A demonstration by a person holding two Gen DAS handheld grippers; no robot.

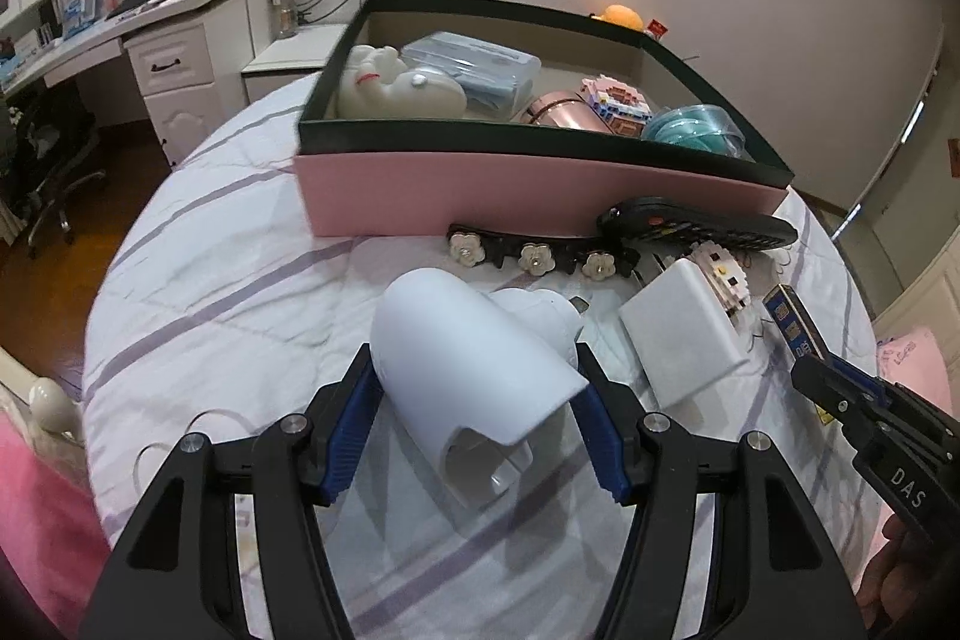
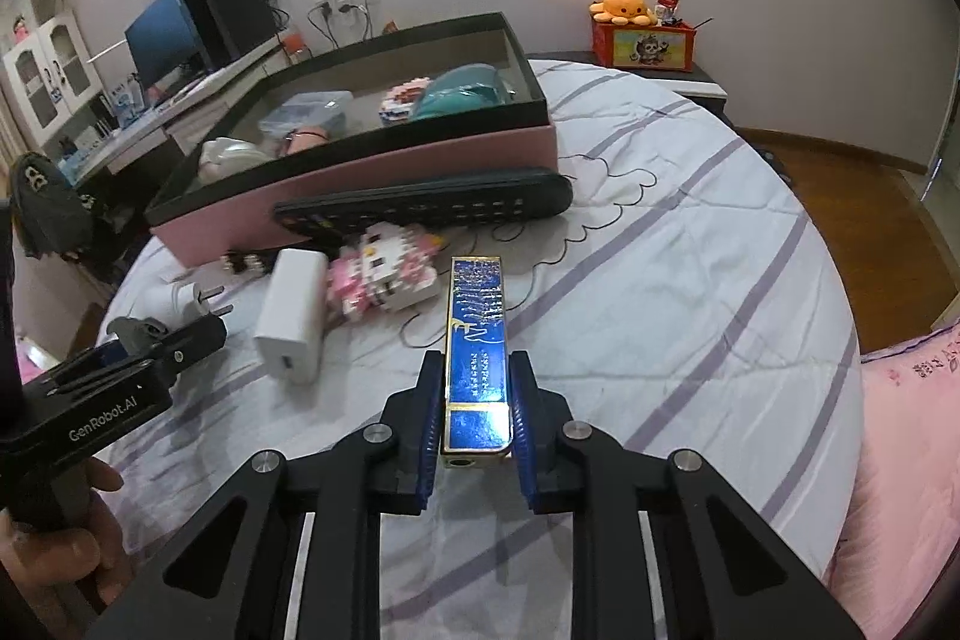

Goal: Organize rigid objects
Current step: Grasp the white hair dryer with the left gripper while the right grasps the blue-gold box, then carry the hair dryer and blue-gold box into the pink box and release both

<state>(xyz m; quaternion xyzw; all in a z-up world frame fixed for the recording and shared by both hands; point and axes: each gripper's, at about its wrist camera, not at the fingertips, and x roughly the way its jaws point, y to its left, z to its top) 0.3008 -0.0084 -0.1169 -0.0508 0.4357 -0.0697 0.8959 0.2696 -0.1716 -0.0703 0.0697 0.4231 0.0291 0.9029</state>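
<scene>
Roughly midway — box (image 1: 528, 196) part-filled; my left gripper (image 1: 477, 400) clamps the white adapter (image 1: 474, 370), right gripper (image 2: 475, 400) clamps the blue case (image 2: 476, 340); remote (image 2: 432, 205), charger (image 2: 291, 316) remain.

Remote (image 2: 423, 205) lies against the box (image 2: 360, 172), charger (image 2: 291, 316) before it.

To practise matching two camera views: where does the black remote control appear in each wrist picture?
Left wrist: black remote control, right of centre, against the pink box's front wall.
Right wrist: black remote control, left of centre, along the same wall.
Shared landmark: pink box.
</scene>
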